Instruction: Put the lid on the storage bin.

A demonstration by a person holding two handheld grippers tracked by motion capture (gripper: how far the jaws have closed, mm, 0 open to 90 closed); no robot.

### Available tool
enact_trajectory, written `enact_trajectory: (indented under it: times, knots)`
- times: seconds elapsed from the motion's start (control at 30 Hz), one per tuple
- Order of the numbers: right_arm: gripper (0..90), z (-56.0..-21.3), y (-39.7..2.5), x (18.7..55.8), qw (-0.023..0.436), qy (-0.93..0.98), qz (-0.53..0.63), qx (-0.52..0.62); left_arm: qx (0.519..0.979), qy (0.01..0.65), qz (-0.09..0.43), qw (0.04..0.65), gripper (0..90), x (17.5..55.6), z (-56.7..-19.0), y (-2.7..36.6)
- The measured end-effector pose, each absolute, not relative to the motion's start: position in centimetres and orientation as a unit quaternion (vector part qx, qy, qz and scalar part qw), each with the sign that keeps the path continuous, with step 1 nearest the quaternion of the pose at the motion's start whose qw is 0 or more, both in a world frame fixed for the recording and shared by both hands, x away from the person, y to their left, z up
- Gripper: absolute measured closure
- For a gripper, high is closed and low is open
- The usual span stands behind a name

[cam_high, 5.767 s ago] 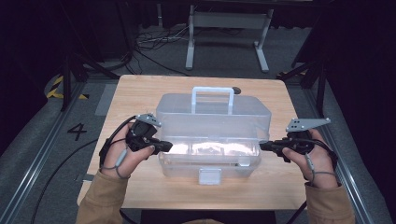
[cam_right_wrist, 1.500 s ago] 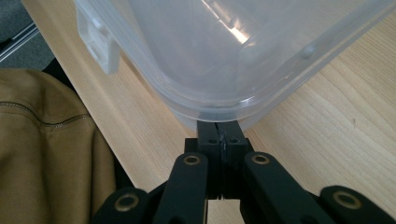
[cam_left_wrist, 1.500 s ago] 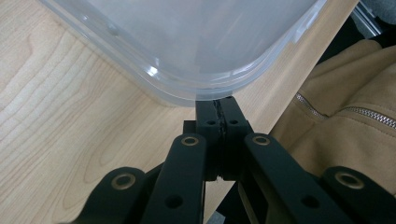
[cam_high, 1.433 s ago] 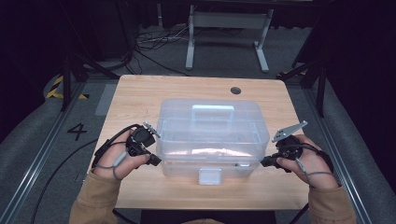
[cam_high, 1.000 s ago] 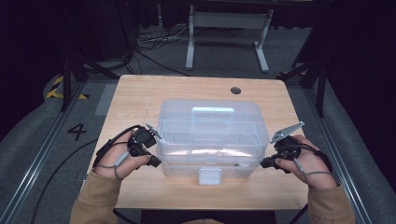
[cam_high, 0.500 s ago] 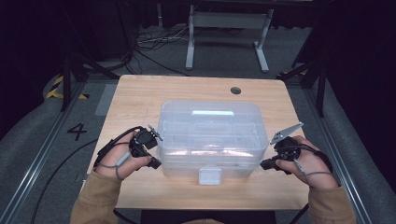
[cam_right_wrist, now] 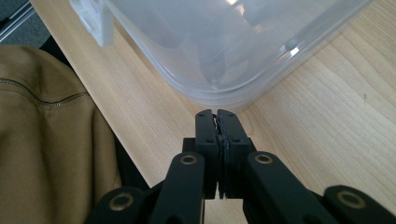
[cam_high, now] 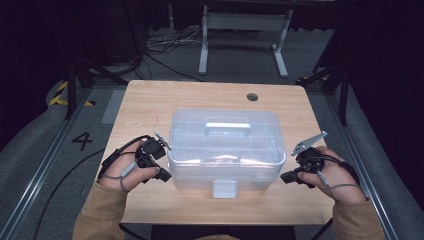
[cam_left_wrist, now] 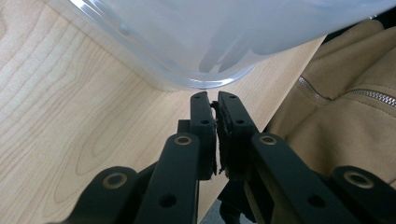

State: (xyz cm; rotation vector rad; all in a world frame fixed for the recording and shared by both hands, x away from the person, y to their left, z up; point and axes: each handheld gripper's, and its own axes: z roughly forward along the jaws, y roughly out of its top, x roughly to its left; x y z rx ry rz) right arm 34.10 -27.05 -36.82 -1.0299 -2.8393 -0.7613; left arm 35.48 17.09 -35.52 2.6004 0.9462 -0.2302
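High view: clear plastic box (cam_high: 227, 150) sits between left gripper (cam_high: 163, 175) and right gripper (cam_high: 286, 177), jaws clenched empty.

I'm looking at a light wood table (cam_high: 150, 105), grain visible, with a round cable hole (cam_high: 252, 96) near its far right corner. Grey carpet floor (cam_high: 45, 145) all around. Metal floor rails (cam_high: 35, 180) run along both the left and right sides. A "4" marking (cam_high: 82, 140) sits on the floor off the left edge, with yellow-black hazard tape (cam_high: 62, 95) further back. Beyond the far edge there's a grey metal stand (cam_high: 244, 30) on two feet and loose cables (cam_high: 160, 42) on the floor. Dark black surroundings; the light falls on the table from above.
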Motion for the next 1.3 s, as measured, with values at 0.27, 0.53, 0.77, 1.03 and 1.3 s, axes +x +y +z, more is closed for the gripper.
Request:
enact_trajectory:
  times: [0.27, 0.53, 0.77, 1.03, 1.3]
  knots:
    - [81.9, -36.0, -27.7, 34.2, 0.009, -0.905, -0.269, -0.330, 0.902, 0.360, -0.062, 0.229, 79.8, 34.9, -34.5, 18.6]
    - [78.5, -34.5, -29.0, 34.9, -0.017, -0.888, -0.307, -0.343, 0.876, 0.395, -0.009, 0.277, 73.8, 34.1, -33.9, 20.4]
    - [70.5, -34.1, -29.1, 36.0, -0.049, -0.863, -0.342, -0.369, 0.845, 0.428, 0.045, 0.317, 68.8, 33.5, -33.7, 22.2]
    - [61.7, -34.3, -30.0, 37.4, -0.101, -0.838, -0.362, -0.395, 0.817, 0.451, 0.087, 0.349, 60.4, 33.9, -34.6, 23.8]
    - [47.7, -35.7, -32.2, 38.7, -0.170, -0.809, -0.389, -0.408, 0.794, 0.468, 0.115, 0.371, 51.7, 35.6, -36.1, 24.8]
